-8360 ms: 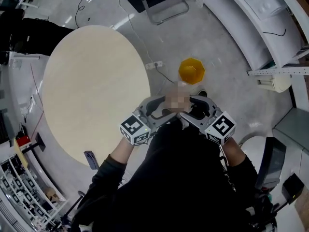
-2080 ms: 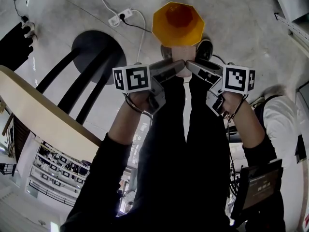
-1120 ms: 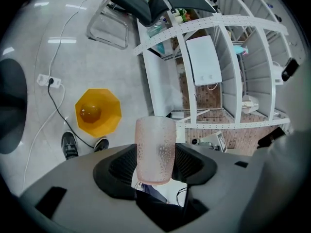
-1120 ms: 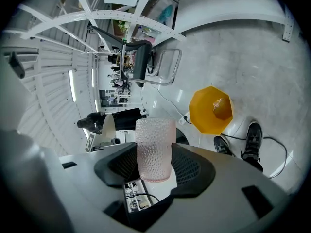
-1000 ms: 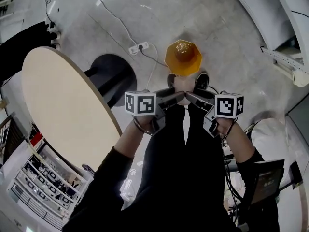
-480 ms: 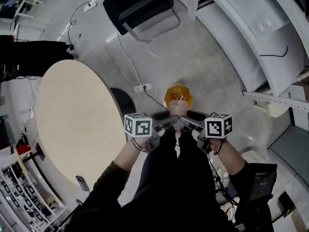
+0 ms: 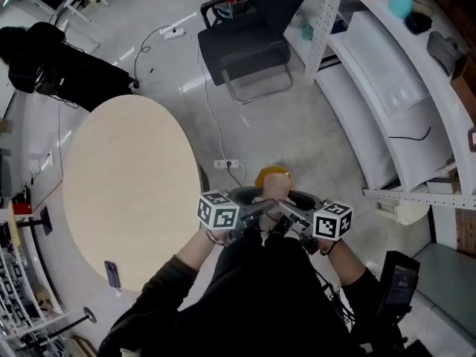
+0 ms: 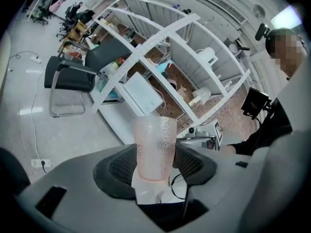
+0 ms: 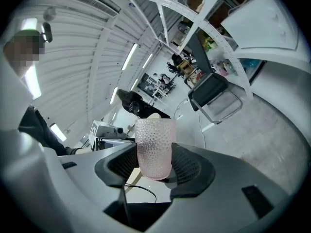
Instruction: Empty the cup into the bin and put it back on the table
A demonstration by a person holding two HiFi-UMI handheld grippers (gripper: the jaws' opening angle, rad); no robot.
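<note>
Gripping from both sides, the left gripper and the right gripper are each clamped on the same pink dimpled cup, pads pressed to its wall, the cup upright between them! It hangs in the air right in front of the person's body, off the table and above the grey floor. Just past the cup sits the orange bin on the floor, partly covered by it in the head view. Off to the left lies the round pale table, its right edge near the left gripper, the cup clear of it. Beyond the bin there's a white power strip on the floor, then a black chair further out, with white shelving sweeping along the right.
</note>
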